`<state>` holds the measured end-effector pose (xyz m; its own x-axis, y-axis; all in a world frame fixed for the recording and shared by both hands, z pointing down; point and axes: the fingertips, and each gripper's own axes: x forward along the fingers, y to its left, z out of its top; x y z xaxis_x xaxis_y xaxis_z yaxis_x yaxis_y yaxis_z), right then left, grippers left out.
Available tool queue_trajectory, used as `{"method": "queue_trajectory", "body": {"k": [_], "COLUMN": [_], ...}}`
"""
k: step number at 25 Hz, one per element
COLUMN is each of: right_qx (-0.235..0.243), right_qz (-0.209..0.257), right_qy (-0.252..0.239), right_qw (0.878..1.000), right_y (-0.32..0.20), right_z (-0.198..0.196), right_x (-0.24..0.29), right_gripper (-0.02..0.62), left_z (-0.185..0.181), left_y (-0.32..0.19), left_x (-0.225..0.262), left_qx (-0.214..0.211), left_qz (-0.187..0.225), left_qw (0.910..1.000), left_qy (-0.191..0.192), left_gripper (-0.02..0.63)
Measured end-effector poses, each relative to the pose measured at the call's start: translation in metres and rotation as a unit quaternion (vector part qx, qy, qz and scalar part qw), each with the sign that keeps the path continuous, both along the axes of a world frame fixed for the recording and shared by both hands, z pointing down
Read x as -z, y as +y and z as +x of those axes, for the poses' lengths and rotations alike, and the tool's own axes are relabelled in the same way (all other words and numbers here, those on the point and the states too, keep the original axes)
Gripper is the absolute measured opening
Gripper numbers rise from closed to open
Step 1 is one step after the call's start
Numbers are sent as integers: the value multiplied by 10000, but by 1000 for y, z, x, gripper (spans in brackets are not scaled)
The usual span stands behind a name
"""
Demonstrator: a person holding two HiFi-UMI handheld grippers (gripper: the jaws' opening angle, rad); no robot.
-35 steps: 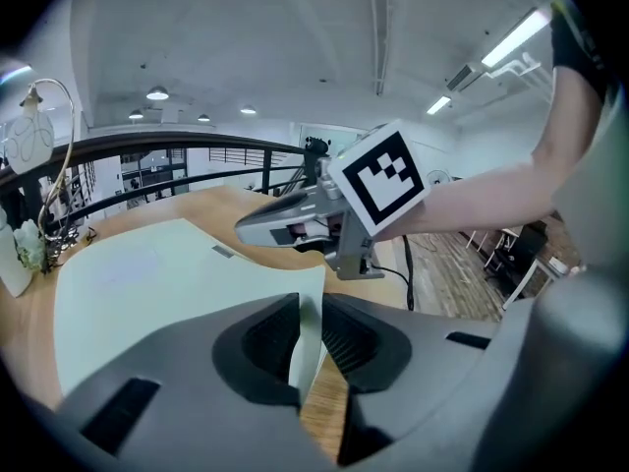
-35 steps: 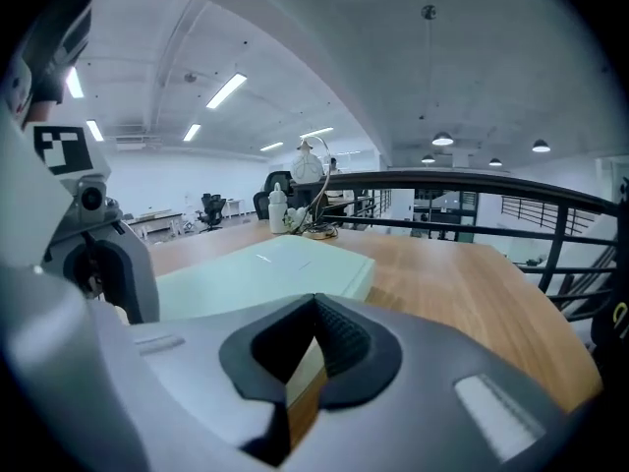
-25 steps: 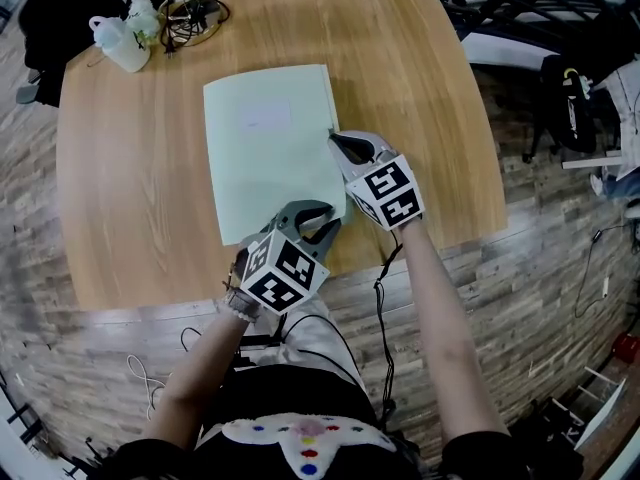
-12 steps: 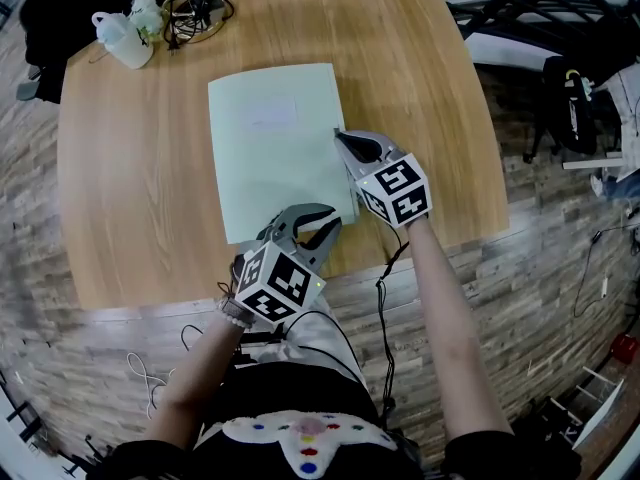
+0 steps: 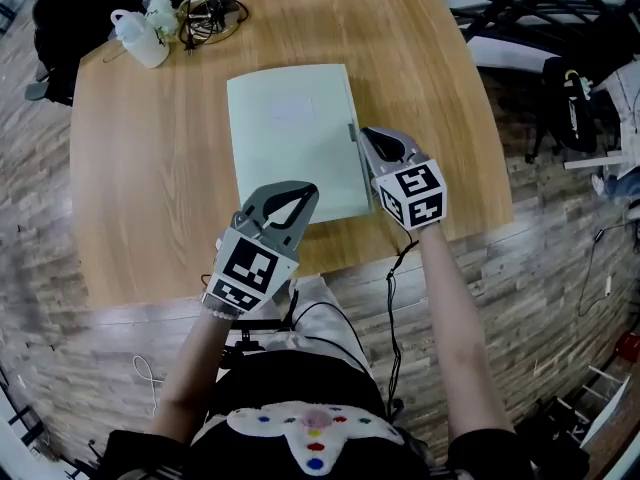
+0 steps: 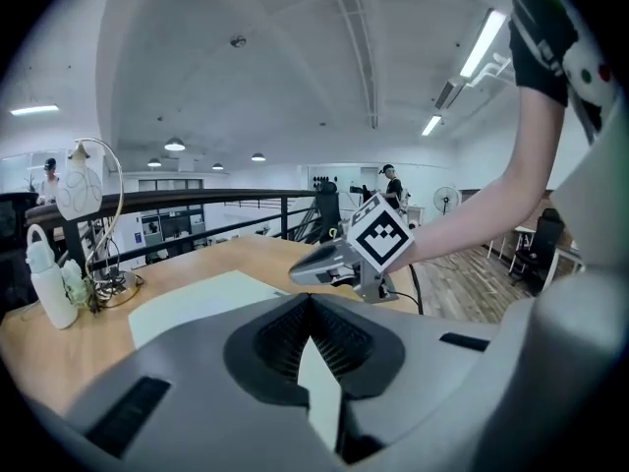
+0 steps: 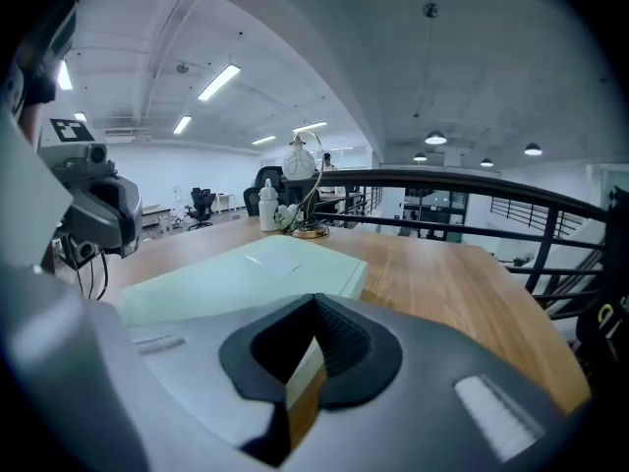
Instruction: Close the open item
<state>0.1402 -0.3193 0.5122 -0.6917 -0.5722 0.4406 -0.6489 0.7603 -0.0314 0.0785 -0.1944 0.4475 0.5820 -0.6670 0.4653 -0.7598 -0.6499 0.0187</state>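
Note:
A pale green folder [image 5: 290,138] lies flat and closed on the round wooden table [image 5: 150,188]. My left gripper [image 5: 303,190] hovers at the folder's near edge, its jaws shut with nothing between them. In the left gripper view the tips [image 6: 311,296] meet, and the folder [image 6: 197,303] shows beyond them. My right gripper [image 5: 366,134] is shut and empty, its tip at the folder's right edge. The right gripper view shows the closed jaws [image 7: 314,298] just off the folder's corner [image 7: 256,268].
A white bottle [image 5: 140,40] and a lamp base with coiled cables [image 5: 205,13] stand at the table's far left. The table's near edge [image 5: 300,273] runs just under my hands. A black chair [image 5: 570,98] and metal railing lie off to the right.
The left gripper's jaws have gone from open to shut, and it has swung up over the folder's near edge. The right gripper keeps its place at the right edge.

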Motion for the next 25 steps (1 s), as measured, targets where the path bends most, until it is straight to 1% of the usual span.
{"method": "queue_trajectory", "body": {"k": [6,10,15,18,22,25], "right_qx": [-605,-928,-1145,-1199,-1264,-1262], "right_qz": [421,753,1070,1236,1573,1798], "right_qy": [-94,-473,-649,-674,-539,-389], "right_qw": [9972,9917,9855,9827,9779,9748], "right_y": [30,62,108,134,164,183], "right_z": [12,11,13,10,1,-4], "right_x": [51,94,133,153,174,187], "right_gripper": [8,8,8,8,8,9], "left_z": [-29,-44,-57,-63,-73,-77], "left_y": [3,10,25,38,54,65], "left_x": [43,72,111,129,141,148], "left_qx": [52,59,25,-106,-201,-335], "left_qz": [432,745,1168,1301,1399,1538], "left_qw": [9989,9967,9921,9896,9870,9848], "left_qy": [177,305,455,605,770,737], "left_gripper": [6,6,6,6,6,6]}}
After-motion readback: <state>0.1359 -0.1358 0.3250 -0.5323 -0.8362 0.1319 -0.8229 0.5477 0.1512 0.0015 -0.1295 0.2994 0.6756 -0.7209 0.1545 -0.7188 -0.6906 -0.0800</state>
